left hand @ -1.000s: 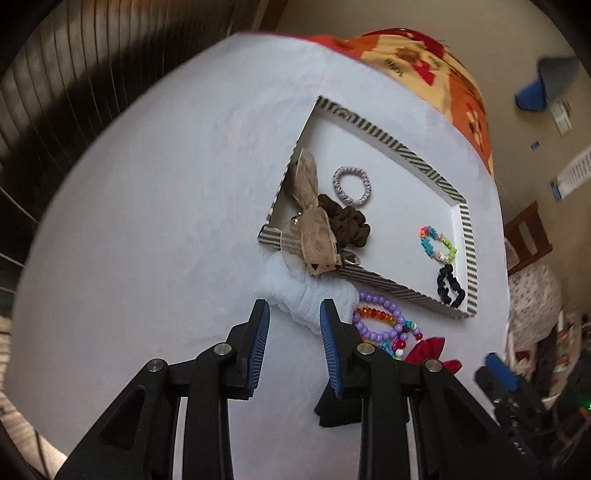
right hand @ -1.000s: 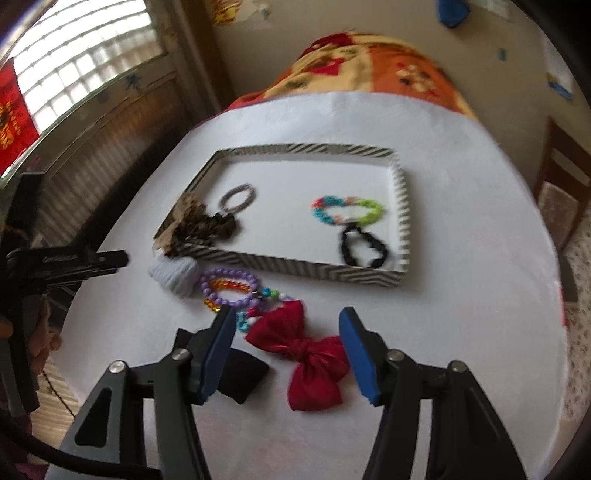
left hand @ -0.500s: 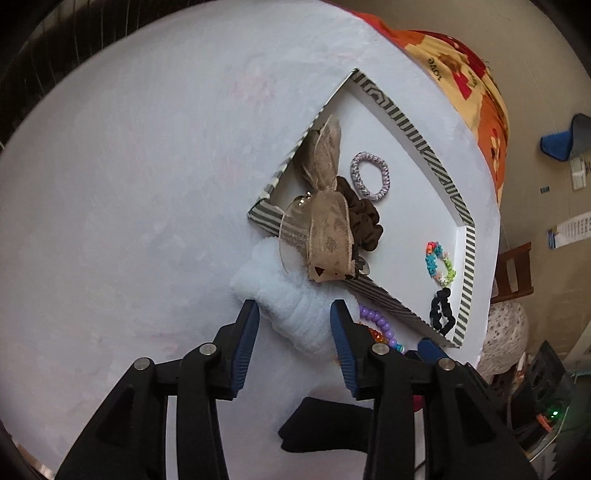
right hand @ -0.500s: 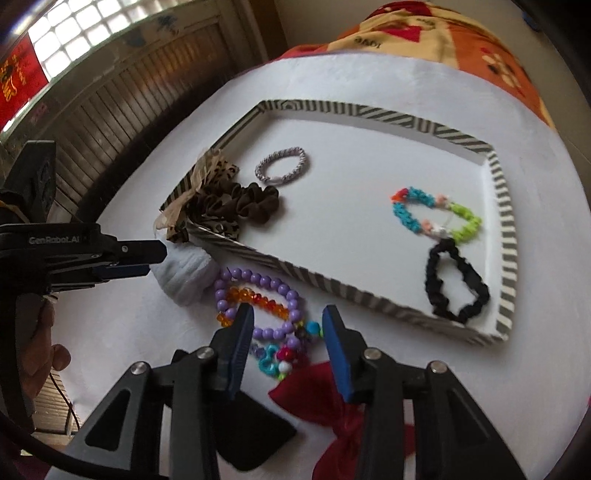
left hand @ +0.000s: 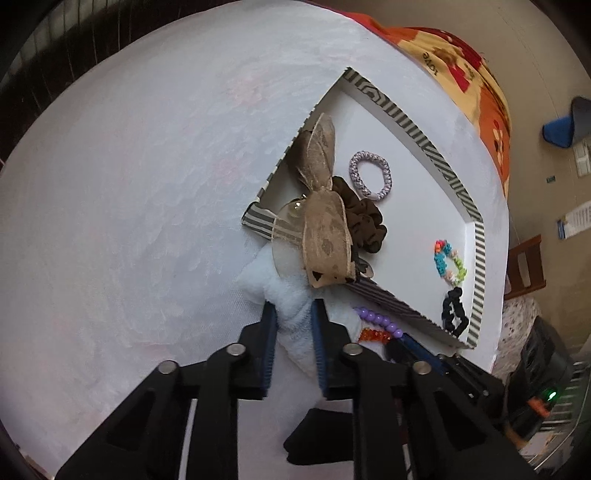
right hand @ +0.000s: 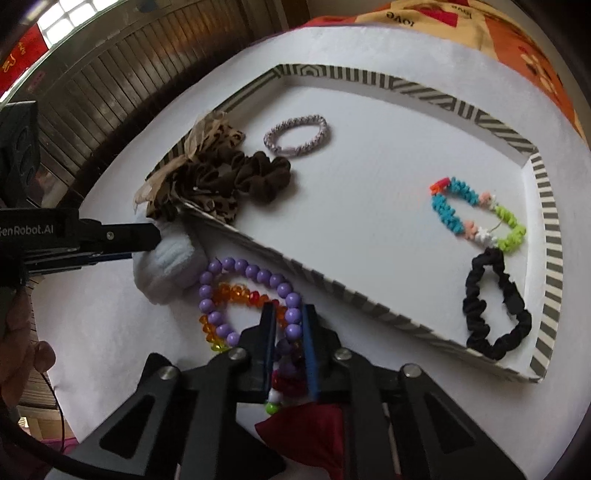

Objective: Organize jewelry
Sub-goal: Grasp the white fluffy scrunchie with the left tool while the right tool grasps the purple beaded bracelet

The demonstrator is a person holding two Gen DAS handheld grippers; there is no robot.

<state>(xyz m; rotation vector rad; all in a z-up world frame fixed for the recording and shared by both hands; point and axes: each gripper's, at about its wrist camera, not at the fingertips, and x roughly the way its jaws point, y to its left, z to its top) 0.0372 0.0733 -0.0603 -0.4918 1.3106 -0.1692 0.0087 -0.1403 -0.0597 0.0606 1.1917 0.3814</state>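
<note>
You're pinching the white scrunchie [left hand: 291, 310] in the left gripper [left hand: 293, 321] and the purple bead bracelet [right hand: 251, 291] in the right gripper [right hand: 289, 325], both near the striped tray [right hand: 369, 306], so lift high, clearing its wall.

Readable text, right wrist view: white lettering "enRobot.AI", first letter cut off by the frame edge, printed on the black body of the left gripper [right hand: 147, 236] at the left side. Word "love", seen upside down, in dark letters on the orange and yellow cloth [right hand: 424, 14] at the far edge. Yellow characters on a red sign [right hand: 14, 55] at the far left window: illegible. Left wrist view: dark lettering on the same cloth [left hand: 443, 55] at the far right, apparently the same word, turned sideways. Papers [left hand: 576, 221] on the right wall: print too small to read.
</note>
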